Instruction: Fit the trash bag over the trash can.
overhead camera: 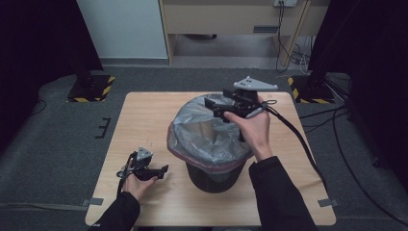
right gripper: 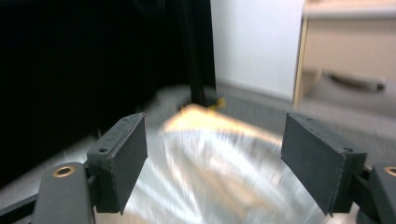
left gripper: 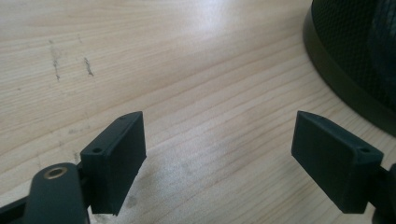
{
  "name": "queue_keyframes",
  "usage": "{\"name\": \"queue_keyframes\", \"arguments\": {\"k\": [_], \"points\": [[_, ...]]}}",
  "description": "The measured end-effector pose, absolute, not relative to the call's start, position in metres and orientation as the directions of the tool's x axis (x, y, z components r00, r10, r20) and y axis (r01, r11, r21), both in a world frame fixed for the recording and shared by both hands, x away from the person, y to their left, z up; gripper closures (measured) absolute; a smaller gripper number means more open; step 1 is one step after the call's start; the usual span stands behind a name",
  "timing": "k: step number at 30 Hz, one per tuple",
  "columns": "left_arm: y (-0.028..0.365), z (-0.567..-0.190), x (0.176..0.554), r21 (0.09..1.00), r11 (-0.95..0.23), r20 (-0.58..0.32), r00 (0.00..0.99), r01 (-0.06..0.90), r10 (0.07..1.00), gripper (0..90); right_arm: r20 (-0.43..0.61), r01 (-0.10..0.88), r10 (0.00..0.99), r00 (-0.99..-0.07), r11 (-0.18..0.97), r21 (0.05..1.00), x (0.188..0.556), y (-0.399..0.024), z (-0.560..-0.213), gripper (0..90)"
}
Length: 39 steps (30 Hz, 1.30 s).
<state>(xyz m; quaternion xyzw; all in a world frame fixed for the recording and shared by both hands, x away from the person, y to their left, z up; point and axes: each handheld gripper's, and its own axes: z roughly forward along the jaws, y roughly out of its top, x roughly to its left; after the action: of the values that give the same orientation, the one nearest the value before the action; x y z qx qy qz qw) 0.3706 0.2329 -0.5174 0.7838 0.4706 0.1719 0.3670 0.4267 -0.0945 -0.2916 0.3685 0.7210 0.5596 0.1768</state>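
Observation:
A black mesh bin [overhead camera: 211,177] stands in the middle of the wooden table [overhead camera: 144,120], lined with a grey plastic bag [overhead camera: 204,132] whose pinkish edge folds over the rim. My left gripper [overhead camera: 163,170] is held low over the table at the bin's left, jaws open with bare wood between them [left gripper: 219,140]; the bin's base [left gripper: 345,60] lies at the right of its view. My right gripper [overhead camera: 211,107] hovers over the bin's far rim, pointing left, open and empty [right gripper: 215,144], with the blurred bag [right gripper: 210,177] below it.
Bare wood lies to the left of and behind the bin. Cables trail off the right side of the table. Dark stands with yellow-black feet [overhead camera: 91,89] and a wooden cabinet [overhead camera: 231,19] are on the floor beyond.

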Motion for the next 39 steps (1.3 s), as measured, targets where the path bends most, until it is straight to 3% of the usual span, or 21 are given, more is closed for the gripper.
{"name": "queue_keyframes", "arguments": {"k": [3, 9, 21, 28, 39], "points": [[0.231, -0.518, 0.371, 0.736, -0.294, -0.076, 0.505, 0.61, 0.86, 17.0, 0.146, 0.421, 0.738, -0.659, 0.201, 0.885, 0.43, -0.085, -0.31, 23.8], [0.231, -0.52, 0.372, 0.716, -0.311, -0.071, 0.509, 0.625, 0.858, 16.7, 0.09, 0.495, 0.749, -0.656, 0.337, 0.801, 0.435, -0.07, -0.33, 16.7], [0.225, -0.528, 0.374, 0.679, -0.374, -0.03, 0.532, 0.632, 0.846, 13.5, 0.01, 0.547, 0.746, -0.666, 0.48, 0.686, 0.439, -0.06, -0.349, 8.3], [0.221, -0.531, 0.374, 0.681, -0.398, -0.004, 0.547, 0.614, 0.837, 7.2, 0.03, 0.535, 0.749, -0.662, 0.443, 0.719, 0.438, -0.065, -0.341, 14.7], [0.219, -0.536, 0.374, 0.702, -0.388, -0.003, 0.548, 0.597, 0.837, 0.0, 0.077, 0.361, 0.714, -0.696, 0.255, 0.897, 0.419, -0.068, -0.297, 15.5]]}}
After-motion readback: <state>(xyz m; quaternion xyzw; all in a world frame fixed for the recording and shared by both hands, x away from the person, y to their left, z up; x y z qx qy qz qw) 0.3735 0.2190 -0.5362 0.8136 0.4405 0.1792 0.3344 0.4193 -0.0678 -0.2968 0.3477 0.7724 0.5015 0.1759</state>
